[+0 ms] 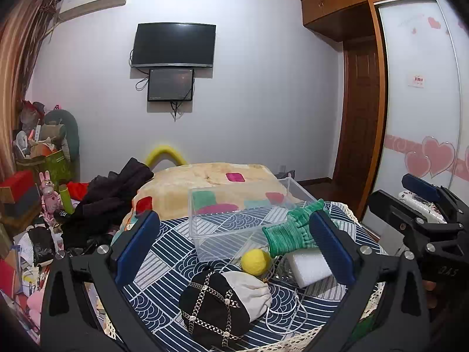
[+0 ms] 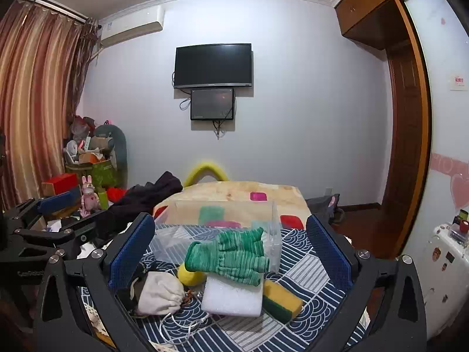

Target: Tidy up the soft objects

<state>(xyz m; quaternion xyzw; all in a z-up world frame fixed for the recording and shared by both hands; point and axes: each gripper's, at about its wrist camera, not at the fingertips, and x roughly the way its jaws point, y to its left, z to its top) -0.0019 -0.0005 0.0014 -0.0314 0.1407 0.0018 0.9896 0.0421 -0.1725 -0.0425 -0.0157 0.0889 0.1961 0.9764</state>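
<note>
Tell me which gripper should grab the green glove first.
Right, probably. The green glove lies centred between the open right gripper; the left gripper has it beside its right finger.

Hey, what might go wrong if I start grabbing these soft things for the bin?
The green glove lies across the white foam block, so lifting either may drag the other. The white cord loops beside the drawstring pouch and may snag. The clear bin looks light and may slide.

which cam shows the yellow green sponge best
The right wrist view: the yellow and green sponge lies in plain sight beside the white foam block. The left wrist view doesn't show it.
</note>
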